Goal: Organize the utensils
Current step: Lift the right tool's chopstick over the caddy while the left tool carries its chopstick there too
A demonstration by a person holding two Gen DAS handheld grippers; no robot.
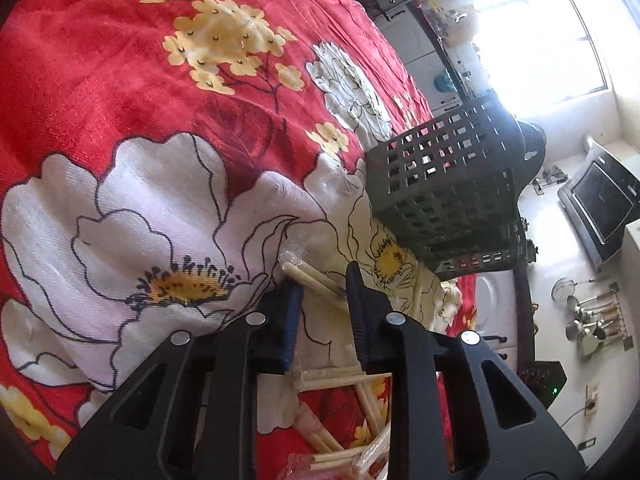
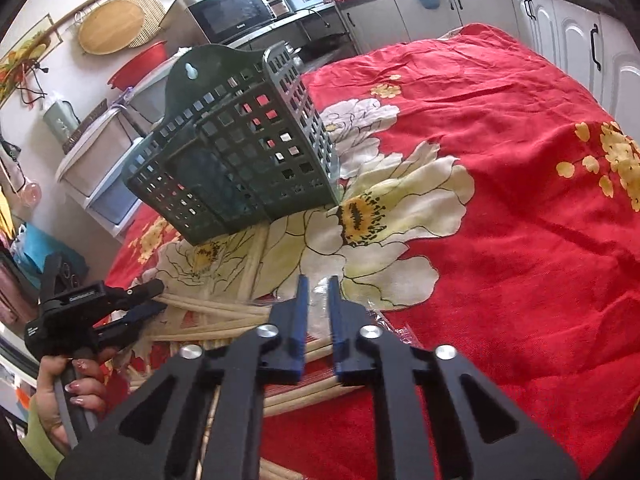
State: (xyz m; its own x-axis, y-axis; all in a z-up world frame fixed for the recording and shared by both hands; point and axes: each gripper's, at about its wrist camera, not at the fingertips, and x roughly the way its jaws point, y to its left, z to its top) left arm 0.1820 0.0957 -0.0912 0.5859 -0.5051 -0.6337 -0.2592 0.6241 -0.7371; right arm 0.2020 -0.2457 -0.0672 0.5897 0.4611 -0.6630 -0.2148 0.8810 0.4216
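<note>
A dark green slotted utensil holder stands on the red floral cloth. Several pale wooden chopsticks, some in clear wrappers, lie on the cloth in front of it. My left gripper is open just above the chopsticks, with one wrapped pair between its jaws; it also shows at the left of the right wrist view. My right gripper is partly open over a clear wrapper and chopsticks, gripping nothing.
The red cloth with white and yellow flowers covers the table. Kitchen cabinets, a microwave and hanging ladles are beyond the table's edges.
</note>
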